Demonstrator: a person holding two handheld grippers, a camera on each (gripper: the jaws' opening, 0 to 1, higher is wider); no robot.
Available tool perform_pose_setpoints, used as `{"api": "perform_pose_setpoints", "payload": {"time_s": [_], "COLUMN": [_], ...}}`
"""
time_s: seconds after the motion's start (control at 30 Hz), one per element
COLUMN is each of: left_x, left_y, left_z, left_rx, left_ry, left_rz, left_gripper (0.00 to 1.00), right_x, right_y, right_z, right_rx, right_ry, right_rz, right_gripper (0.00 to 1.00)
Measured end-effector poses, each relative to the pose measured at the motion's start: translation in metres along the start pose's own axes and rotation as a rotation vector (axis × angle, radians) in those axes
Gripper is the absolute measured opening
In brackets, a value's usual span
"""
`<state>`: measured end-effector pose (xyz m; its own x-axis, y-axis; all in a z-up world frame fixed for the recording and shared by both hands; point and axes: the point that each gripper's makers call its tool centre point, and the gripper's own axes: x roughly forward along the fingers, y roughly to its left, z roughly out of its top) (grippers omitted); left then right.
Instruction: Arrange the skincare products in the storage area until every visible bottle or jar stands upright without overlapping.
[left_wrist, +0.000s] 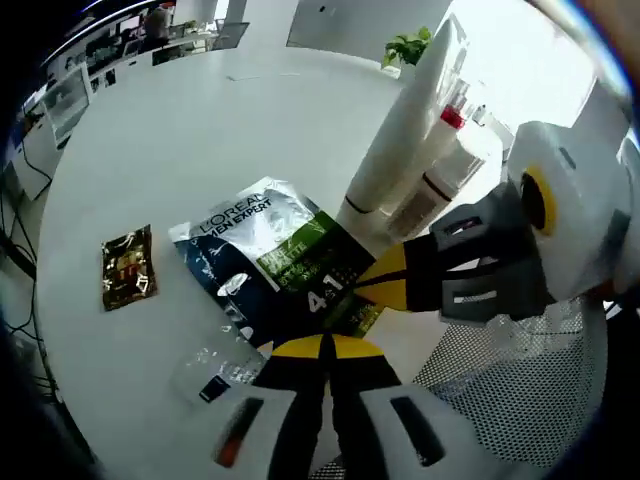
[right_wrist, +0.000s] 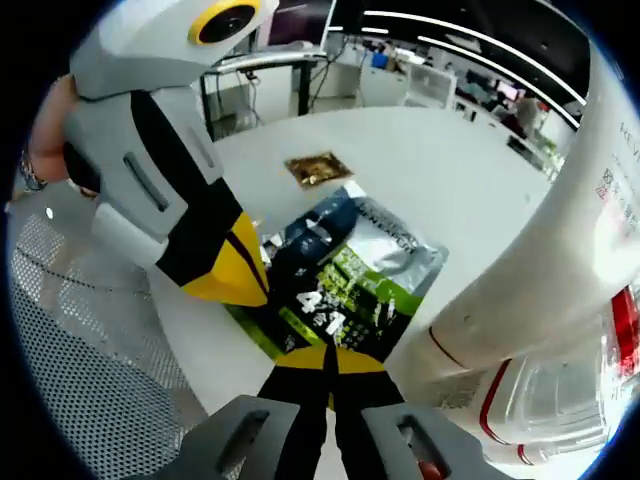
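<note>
Yellow-tipped jaws on my left gripper (left_wrist: 322, 352) read clenched together, tips over the near edge of the L'Oreal sachet (left_wrist: 275, 255), nothing clearly between them. My right gripper (right_wrist: 330, 362) looks the same: jaws pressed closed at the sachet's edge. Sachet lies flat on the white table (left_wrist: 190, 130). Just beyond it, a white tube (left_wrist: 405, 130) and a red-capped bottle (left_wrist: 445, 165) stand side by side. Small gold packet (left_wrist: 127, 267) lies flat, apart from the sachet.

"L'OREAL MEN EXPERT", "4 1" on sachet (left_wrist: 285, 255)
</note>
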<state>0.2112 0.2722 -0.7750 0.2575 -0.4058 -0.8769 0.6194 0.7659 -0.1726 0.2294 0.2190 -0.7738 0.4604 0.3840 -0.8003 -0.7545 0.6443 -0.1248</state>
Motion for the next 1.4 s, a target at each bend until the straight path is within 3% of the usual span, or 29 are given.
{"api": "perform_pose_setpoints", "payload": {"time_s": [0.03,0.07,0.1,0.2,0.5,0.57,0.6,0.67,0.7,0.77,0.87,0.93,1.03,1.2,1.3,1.4], "left_x": [0.002,0.006,0.007,-0.001,0.000,-0.004,-0.010,-0.031,-0.046,-0.065,-0.078,-0.082,-0.080,-0.063,-0.054,-0.045], "left_y": [0.003,-0.002,0.002,0.004,0.003,-0.003,-0.004,0.001,0.011,0.031,0.053,0.069,0.075,0.064,0.062,0.056], "left_z": [-0.007,0.006,-0.001,0.002,0.000,-0.006,-0.003,0.025,0.036,0.038,0.023,0.014,0.004,-0.008,-0.009,-0.002], "left_rx": [0.014,0.016,-0.007,-0.101,-0.084,-0.164,-0.228,-0.300,-0.334,-0.335,-0.262,-0.160,-0.107,0.084,0.183,0.273], "left_ry": [0.040,-0.046,-0.009,-0.023,-0.017,0.033,0.023,-0.147,-0.249,-0.319,-0.271,-0.247,-0.239,-0.185,-0.142,-0.145], "left_rz": [0.017,-0.014,0.002,-0.024,-0.025,-0.071,-0.084,-0.127,-0.123,-0.086,-0.011,0.048,0.054,0.035,0.043,0.026], "left_gripper": [0.00,0.00,0.00,0.00,0.00,0.00,0.00,0.00,0.00,0.00,0.03,0.07,0.11,0.34,0.41,0.47], "right_x": [-0.001,-0.001,-0.001,-0.001,-0.004,-0.004,-0.007,-0.015,-0.018,-0.021,-0.021,-0.021,-0.022,-0.027,-0.029,-0.037], "right_y": [0.001,0.002,0.002,0.003,0.004,0.004,0.003,-0.003,-0.009,-0.013,-0.003,0.006,0.017,0.032,0.033,0.039], "right_z": [-0.001,-0.001,-0.001,-0.001,-0.004,-0.004,-0.007,0.001,0.012,0.025,0.027,0.028,0.034,0.046,0.047,0.060], "right_rx": [-0.009,-0.012,-0.031,-0.072,-0.052,-0.028,-0.021,-0.008,0.012,0.028,-0.012,-0.086,-0.176,-0.128,-0.100,0.011], "right_ry": [0.000,-0.001,-0.005,0.010,0.031,0.039,0.069,0.062,-0.005,-0.085,-0.097,-0.105,-0.137,-0.214,-0.223,-0.295], "right_rz": [-0.003,-0.010,-0.017,-0.026,-0.005,0.004,0.006,-0.007,-0.025,-0.026,0.023,0.062,0.080,0.180,0.216,0.297], "right_gripper": [0.00,0.00,0.00,0.00,0.00,0.00,0.00,0.00,0.00,0.00,0.00,0.00,0.00,0.00,0.02,0.08]}}
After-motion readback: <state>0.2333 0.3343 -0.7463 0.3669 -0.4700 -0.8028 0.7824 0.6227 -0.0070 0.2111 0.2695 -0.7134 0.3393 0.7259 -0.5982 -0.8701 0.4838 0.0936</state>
